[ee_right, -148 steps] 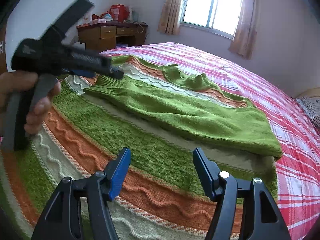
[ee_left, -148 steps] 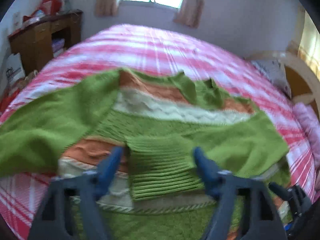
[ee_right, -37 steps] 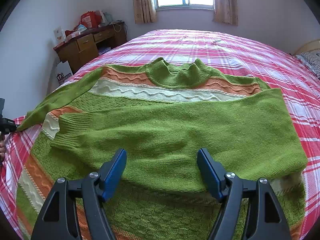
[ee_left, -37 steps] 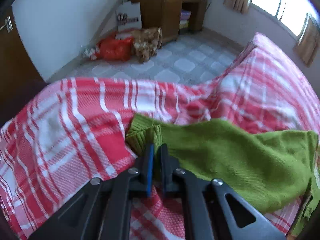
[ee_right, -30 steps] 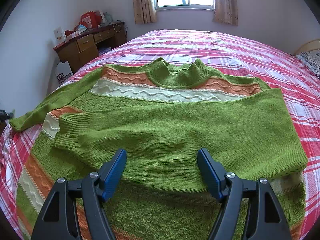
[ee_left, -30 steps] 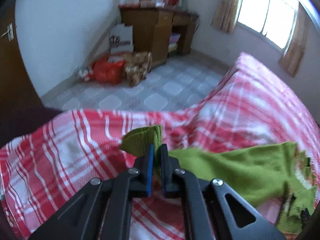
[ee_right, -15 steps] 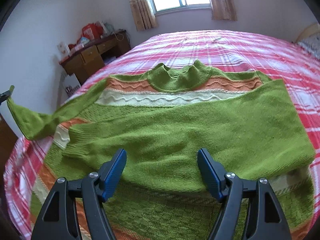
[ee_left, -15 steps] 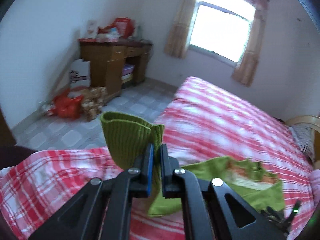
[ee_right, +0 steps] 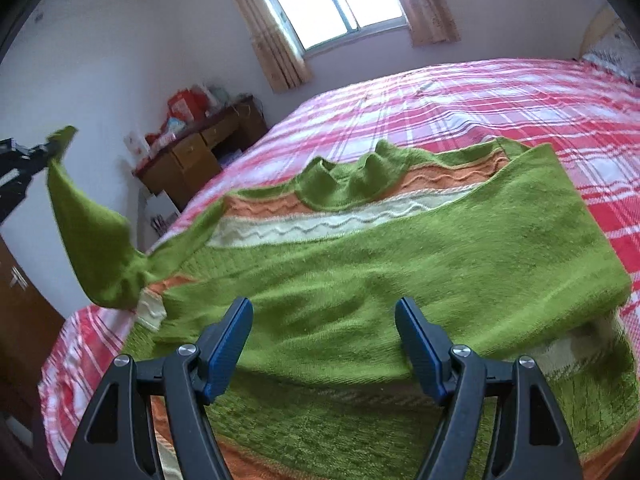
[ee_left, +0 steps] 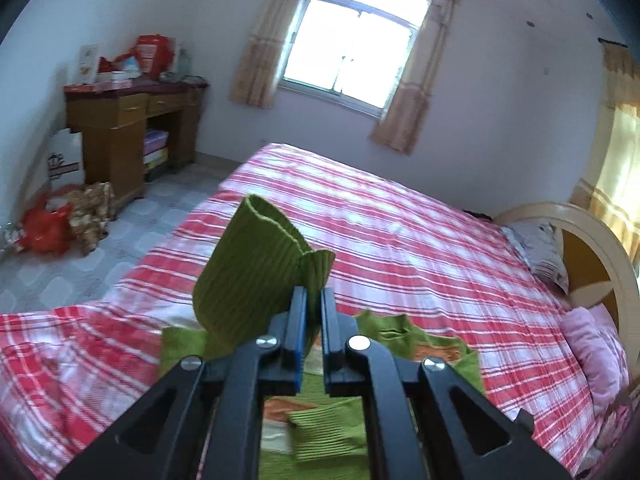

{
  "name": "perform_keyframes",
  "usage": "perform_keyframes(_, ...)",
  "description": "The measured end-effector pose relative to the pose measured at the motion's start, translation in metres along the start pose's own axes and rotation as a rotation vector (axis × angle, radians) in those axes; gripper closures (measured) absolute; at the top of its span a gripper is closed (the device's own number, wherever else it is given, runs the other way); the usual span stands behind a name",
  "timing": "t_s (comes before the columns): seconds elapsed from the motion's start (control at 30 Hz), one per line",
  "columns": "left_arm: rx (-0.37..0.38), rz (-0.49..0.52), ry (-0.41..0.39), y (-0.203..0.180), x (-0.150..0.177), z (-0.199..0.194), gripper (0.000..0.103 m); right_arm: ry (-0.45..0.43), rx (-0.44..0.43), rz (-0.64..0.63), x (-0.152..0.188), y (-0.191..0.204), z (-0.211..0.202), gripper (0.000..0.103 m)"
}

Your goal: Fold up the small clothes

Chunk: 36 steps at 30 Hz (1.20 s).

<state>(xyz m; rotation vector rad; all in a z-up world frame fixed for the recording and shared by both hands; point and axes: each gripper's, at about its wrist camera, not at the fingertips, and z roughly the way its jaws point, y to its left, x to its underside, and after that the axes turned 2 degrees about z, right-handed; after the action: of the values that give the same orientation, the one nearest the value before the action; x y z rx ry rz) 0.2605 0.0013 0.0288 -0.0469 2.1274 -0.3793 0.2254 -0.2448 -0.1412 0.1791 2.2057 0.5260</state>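
Sweater (ee_right: 360,264) lies flat on bed (ee_right: 500,96), neck to far side, hem near, one sleeve folded across chest. Left gripper (ee_left: 314,300) pinches cuff (ee_left: 256,268), raised off bed at left, so that sleeve (ee_right: 96,248) runs up-left from shoulder. Right gripper (ee_right: 324,336) spread wide, over sweater's near part.

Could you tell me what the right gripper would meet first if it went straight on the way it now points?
Most likely the folded-over green sleeve of the sweater, lying right ahead of the open right gripper on the bed; exact depth is unclear.
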Motion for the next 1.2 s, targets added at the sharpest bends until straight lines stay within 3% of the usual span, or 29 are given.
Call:
perform_keyframes(0.2,0.068,0.049,0.031,-0.043,0.009,0.022,0.097,-0.061,-0.03,0.053,-0.001,-0.008,-0.011,0.027)
perform_keyframes(0.37,0.111,0.114,0.061,-0.088,0.031,0.047,0.097,-0.163,-0.063,0.134,0.001,-0.023,-0.03,0.025)
perform_keyframes(0.7,0.083,0.217,0.151,-0.141,0.088,0.098,0.093,-0.273,-0.063,0.202,0.004,-0.037,-0.048,0.02)
perform_keyframes(0.73,0.073,0.227,0.162,-0.14,0.091,0.098,0.09,-0.283,-0.066,0.207,0.005,-0.039,-0.051,0.02)
perform_keyframes(0.77,0.072,0.241,0.166,-0.141,0.094,0.096,0.076,-0.293,-0.07,0.218,0.005,-0.041,-0.052,0.02)
perform_keyframes(0.8,0.069,0.254,0.162,-0.14,0.095,0.093,0.053,-0.296,-0.073,0.229,0.005,-0.043,-0.052,0.02)
perform_keyframes(0.87,0.039,0.293,0.1,-0.13,0.101,0.072,0.024,-0.296,-0.08,0.249,0.005,-0.047,-0.051,0.019)
perform_keyframes(1.0,-0.043,0.376,0.03,-0.092,0.112,0.042,0.006,-0.297,-0.086,0.255,0.005,-0.048,-0.05,0.019)
perform_keyframes(1.03,-0.102,0.378,0.024,-0.073,0.116,0.036,0.004,-0.298,-0.085,0.256,0.005,-0.048,-0.05,0.019)
perform_keyframes(1.13,-0.245,0.396,0.084,-0.034,0.126,0.045,0.003,-0.295,-0.083,0.269,0.004,-0.05,-0.049,0.019)
perform_keyframes(1.2,-0.292,0.365,0.151,-0.009,0.132,0.054,0.003,-0.289,-0.08,0.276,0.004,-0.051,-0.049,0.019)
